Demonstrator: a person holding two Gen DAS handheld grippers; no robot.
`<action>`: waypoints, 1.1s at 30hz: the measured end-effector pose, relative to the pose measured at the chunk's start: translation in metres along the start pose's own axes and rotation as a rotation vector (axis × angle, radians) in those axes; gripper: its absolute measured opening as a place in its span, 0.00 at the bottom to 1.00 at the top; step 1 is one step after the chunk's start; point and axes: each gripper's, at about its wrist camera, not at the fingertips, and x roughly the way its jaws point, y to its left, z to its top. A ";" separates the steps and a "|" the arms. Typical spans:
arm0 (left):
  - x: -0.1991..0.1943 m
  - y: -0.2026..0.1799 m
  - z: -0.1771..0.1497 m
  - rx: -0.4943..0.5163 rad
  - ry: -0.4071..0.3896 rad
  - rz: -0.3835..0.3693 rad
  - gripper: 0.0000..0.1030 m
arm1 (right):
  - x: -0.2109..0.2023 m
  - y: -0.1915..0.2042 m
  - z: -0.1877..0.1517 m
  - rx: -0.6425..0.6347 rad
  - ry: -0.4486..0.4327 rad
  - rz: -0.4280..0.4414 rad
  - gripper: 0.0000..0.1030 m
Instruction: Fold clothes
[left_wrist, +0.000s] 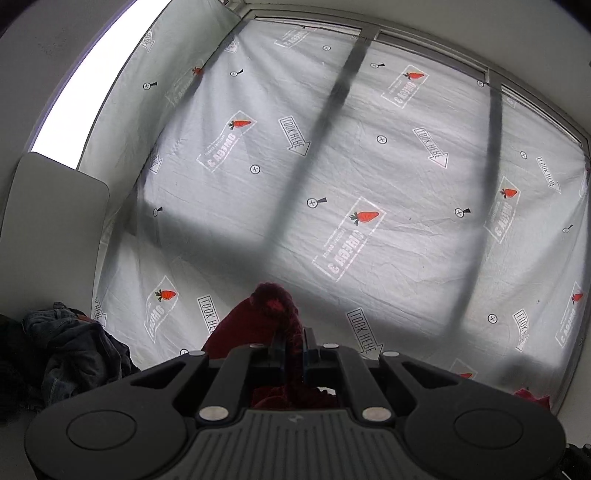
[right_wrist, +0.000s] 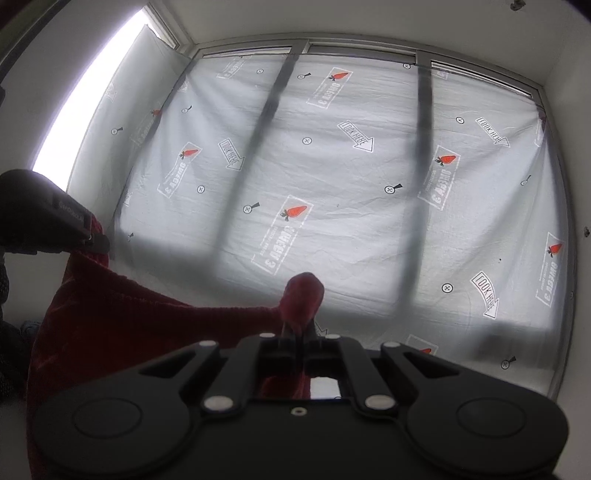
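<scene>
Both tongs are clamped on one dark red garment (right_wrist: 110, 317), held up in front of a window covered by a printed white sheet (right_wrist: 351, 221). The left tongs (left_wrist: 293, 345) pinch a bunched edge between narrow jaws; the right tongs (right_wrist: 300, 334) pinch another bunch, cloth stretched between them. A heap of dark clothes (left_wrist: 74, 350) lies at lower left.

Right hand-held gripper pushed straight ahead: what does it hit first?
Probably the printed sheet hanging over the window; nothing else shows ahead beyond the red garment the right hand-held gripper pinches. Depth unclear.
</scene>
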 end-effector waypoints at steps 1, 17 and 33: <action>0.018 0.001 -0.007 0.008 0.034 0.012 0.08 | 0.015 0.004 -0.008 -0.012 0.030 -0.007 0.04; 0.298 0.091 -0.246 0.296 0.782 0.111 0.62 | 0.270 0.066 -0.304 0.274 0.883 0.032 0.55; 0.248 0.141 -0.298 0.413 1.023 0.237 0.64 | 0.143 0.000 -0.361 0.357 1.152 -0.186 0.65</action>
